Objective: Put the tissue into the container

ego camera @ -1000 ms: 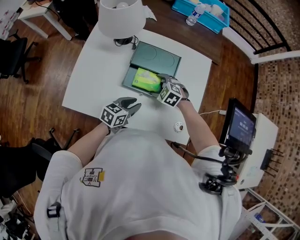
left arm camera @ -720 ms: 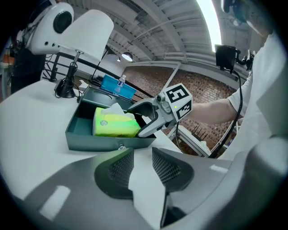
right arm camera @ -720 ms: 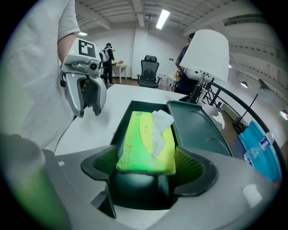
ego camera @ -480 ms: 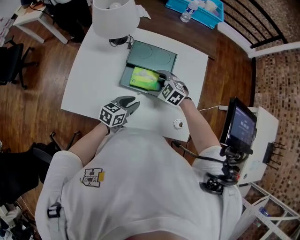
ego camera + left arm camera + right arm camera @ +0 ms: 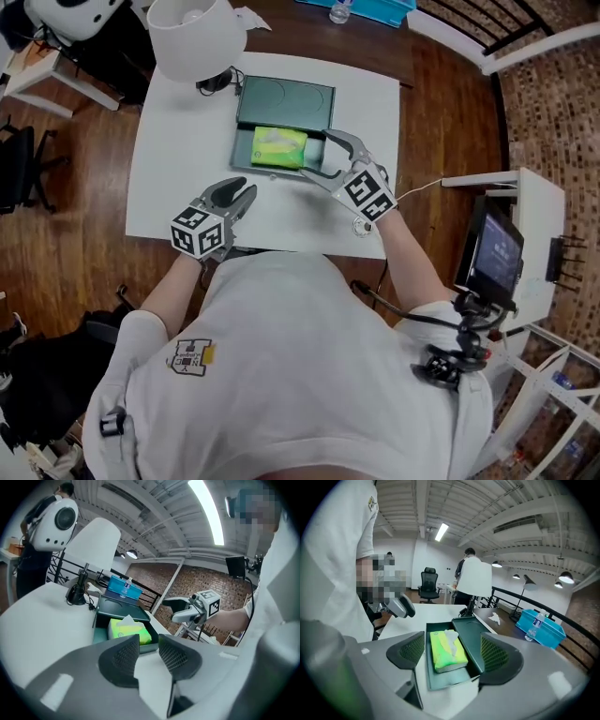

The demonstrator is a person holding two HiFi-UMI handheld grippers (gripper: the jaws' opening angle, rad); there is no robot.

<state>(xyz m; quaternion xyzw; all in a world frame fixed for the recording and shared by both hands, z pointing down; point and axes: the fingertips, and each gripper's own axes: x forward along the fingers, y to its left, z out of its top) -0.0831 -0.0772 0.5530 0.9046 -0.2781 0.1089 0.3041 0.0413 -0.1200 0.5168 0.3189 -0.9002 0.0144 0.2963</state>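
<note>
Placement step, seen from above the desk [image 5: 178, 159]. The tissue [image 5: 278, 147], a lime-green pack with one sheet standing up from its slot, lies flat in the tray half of the dark green container [image 5: 286, 94], whose lid lies open flat on the desk on the far side of the tray. The right gripper [image 5: 323, 155] stands just beside the tray's near right corner, and the pack lies a short way ahead of it, in line with its jaws. These jaws are wide apart and closing, with nothing pinched between them and neither pad on the pack. The left gripper [image 5: 234, 190] hovers over bare desk short of the tray's near left corner, with its jaws a narrow gap apart and empty. Judged from this layout, the tissue is already in place and the release is ending. The next move calls for drawing the right gripper back toward the person, clear of the tray rim, or for reaching past the pack to the lid if it is to be shut. Open room lies behind and to the left of both grippers. To the right of the right gripper the desk edge is near. Ahead of the left gripper, beyond the container, a white lamp [image 5: 192, 37] crowds the far corner.
</note>
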